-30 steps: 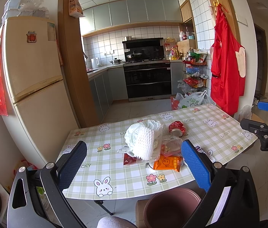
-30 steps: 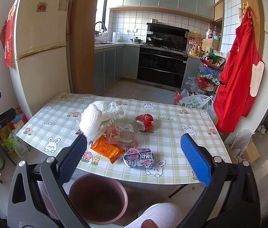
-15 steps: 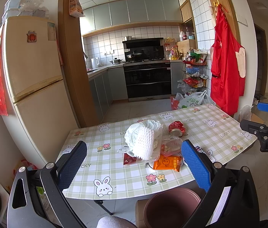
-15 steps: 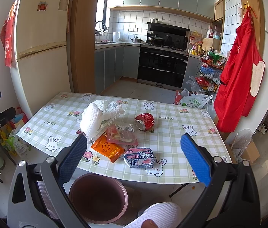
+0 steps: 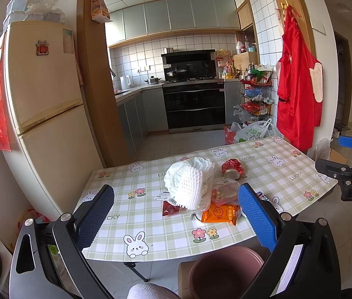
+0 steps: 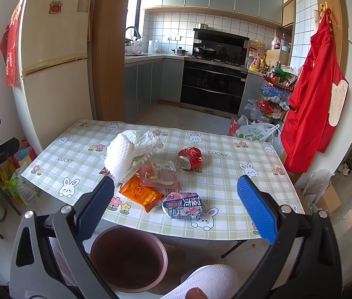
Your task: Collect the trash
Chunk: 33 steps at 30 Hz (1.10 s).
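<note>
Trash lies in a heap on the checked tablecloth [image 6: 225,174]: a white foam net [image 6: 119,155] over a crumpled white bag, a clear plastic wrapper [image 6: 158,175], an orange packet [image 6: 141,194], a crushed red can [image 6: 190,158] and a round printed lid [image 6: 183,204]. In the left wrist view the foam net [image 5: 190,189], orange packet [image 5: 219,213] and can [image 5: 232,168] show too. A brown bin [image 6: 128,256] stands on the floor below the table's near edge. My left gripper [image 5: 176,219] and my right gripper [image 6: 176,209] are both open and empty, held above the near edge.
A cream fridge [image 5: 48,114] stands left of the table. A red apron [image 6: 310,99] hangs on the right wall. A wire rack and plastic bags [image 6: 258,132] stand beyond the table. The kitchen with an oven [image 6: 213,87] lies behind. My white slipper [image 6: 205,281] is by the bin.
</note>
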Each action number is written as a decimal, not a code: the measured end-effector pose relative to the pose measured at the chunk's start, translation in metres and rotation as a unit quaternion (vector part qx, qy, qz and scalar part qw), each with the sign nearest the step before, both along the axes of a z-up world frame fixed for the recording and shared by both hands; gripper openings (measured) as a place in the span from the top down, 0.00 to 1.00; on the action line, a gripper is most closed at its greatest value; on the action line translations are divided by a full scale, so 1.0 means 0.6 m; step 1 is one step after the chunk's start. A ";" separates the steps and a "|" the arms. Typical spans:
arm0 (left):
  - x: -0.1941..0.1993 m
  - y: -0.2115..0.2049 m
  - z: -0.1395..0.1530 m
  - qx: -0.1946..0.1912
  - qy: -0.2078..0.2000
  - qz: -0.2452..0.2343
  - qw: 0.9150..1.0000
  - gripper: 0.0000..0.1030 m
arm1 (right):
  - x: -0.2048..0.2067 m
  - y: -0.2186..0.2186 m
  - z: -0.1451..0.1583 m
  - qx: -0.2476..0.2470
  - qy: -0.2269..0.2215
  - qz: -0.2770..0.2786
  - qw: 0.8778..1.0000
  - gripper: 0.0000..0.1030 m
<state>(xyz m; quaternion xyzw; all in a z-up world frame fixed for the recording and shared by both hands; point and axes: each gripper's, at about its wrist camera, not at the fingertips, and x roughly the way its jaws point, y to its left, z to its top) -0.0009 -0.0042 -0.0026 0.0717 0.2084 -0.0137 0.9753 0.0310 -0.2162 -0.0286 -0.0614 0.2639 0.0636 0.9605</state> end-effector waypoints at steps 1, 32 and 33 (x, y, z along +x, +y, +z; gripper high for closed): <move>0.000 -0.001 0.000 0.000 0.000 0.000 1.000 0.05 | 0.000 0.000 0.000 0.000 0.000 0.000 1.000 0.05; 0.058 0.013 -0.095 -0.035 0.056 -0.016 0.998 0.05 | 0.034 -0.049 -0.107 0.056 0.004 -0.006 0.998 0.05; 0.068 0.014 -0.110 -0.036 0.063 -0.014 0.997 0.05 | 0.042 -0.054 -0.121 0.058 0.011 -0.009 0.998 0.05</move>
